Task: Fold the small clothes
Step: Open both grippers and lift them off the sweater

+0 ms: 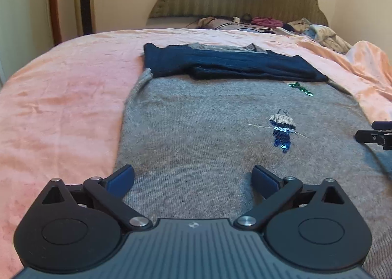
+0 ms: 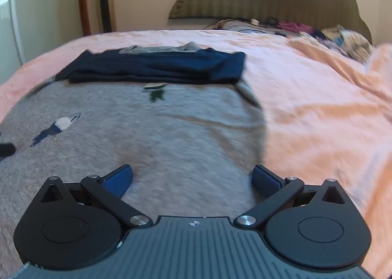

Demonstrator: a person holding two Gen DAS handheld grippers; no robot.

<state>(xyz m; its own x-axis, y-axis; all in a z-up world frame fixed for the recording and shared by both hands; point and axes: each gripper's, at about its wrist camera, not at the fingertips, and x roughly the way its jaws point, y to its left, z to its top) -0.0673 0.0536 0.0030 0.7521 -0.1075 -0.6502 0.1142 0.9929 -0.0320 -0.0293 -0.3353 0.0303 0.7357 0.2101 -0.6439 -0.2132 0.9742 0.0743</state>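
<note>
Blue-padded fingers (image 1: 122, 178) of the left gripper (image 1: 193, 181) stand spread wide in the left wrist view, holding nothing, poised over the near part of a grey knit sweater (image 1: 196, 132) spread flat on a pink bedspread (image 1: 61, 95). The sweater's navy sleeves (image 1: 227, 65) lie folded across its chest, and a sequinned motif (image 1: 281, 132) shows on the front. The gripper sits toward the sweater's left side edge. At the right border the tip of the right gripper (image 1: 374, 135) pokes in, low over the fabric.

Fingers (image 2: 117, 179) of the right gripper (image 2: 193, 181) are likewise parted and empty in the right wrist view, which is somewhat blurred. They hover over the sweater (image 2: 159, 132) near its right side edge, where grey knit meets the bedspread (image 2: 318, 107). The navy sleeves (image 2: 156, 68) lie across the far part.

With sleeves already in, the step in hand appears to be the bottom fold. That calls for both grippers to drop to the near hem, pinch a corner each, and carry it toward the collar together so the fold stays square.
</note>
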